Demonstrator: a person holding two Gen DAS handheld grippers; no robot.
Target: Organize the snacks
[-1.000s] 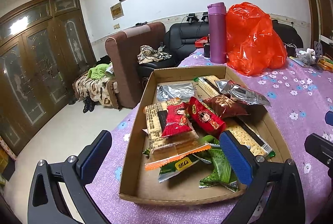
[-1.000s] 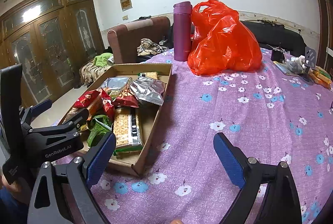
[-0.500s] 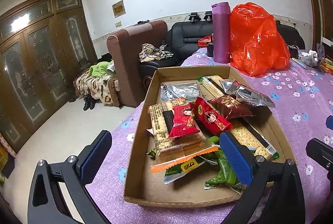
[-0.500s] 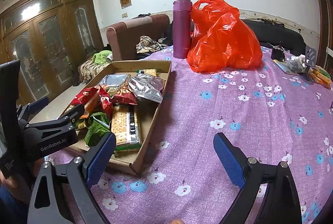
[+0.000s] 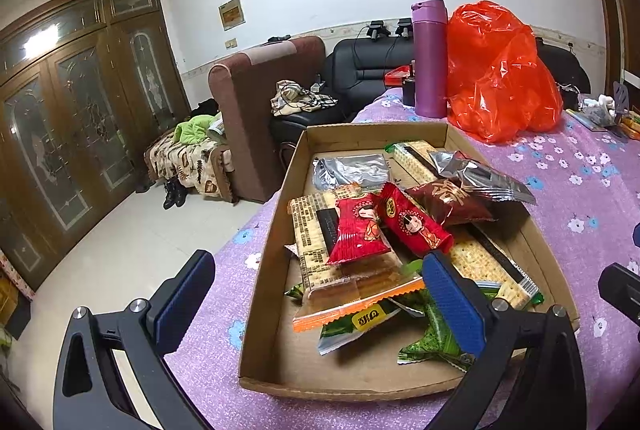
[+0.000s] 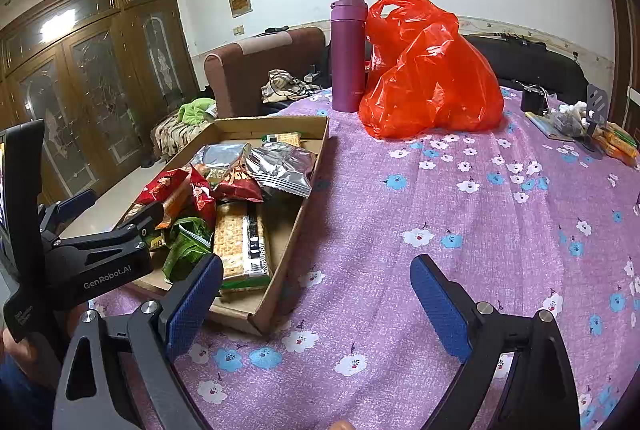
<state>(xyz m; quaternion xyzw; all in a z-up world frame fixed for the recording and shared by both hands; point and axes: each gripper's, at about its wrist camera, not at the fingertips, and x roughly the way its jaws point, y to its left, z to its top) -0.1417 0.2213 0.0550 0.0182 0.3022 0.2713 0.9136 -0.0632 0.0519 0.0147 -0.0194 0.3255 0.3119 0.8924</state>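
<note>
A shallow cardboard tray (image 5: 297, 166) (image 6: 292, 230) lies on the purple flowered tablecloth, full of snacks: two red packets (image 5: 360, 230), a brown packet (image 5: 448, 204), silver bags (image 5: 348, 170) (image 6: 282, 166), cracker packs (image 5: 488, 262) (image 6: 240, 242) and green wrappers (image 5: 436, 342) (image 6: 184, 242). My left gripper (image 5: 316, 302) hovers open over the tray's near left corner, one finger outside the wall, the other above the green wrappers. My right gripper (image 6: 316, 306) hangs open over the cloth, just right of the tray's near corner. Both hold nothing.
A purple flask (image 6: 348, 54) and a stuffed red plastic bag (image 6: 428, 74) stand behind the tray. Small boxes and clutter (image 6: 592, 126) sit at the far right table edge. The table drops off left of the tray toward the floor (image 5: 120, 250), armchair and sofa.
Both views have drifted slightly; the tray sits a little further right and lower in the left wrist view. Both grippers stay open and nothing in the tray has moved.
</note>
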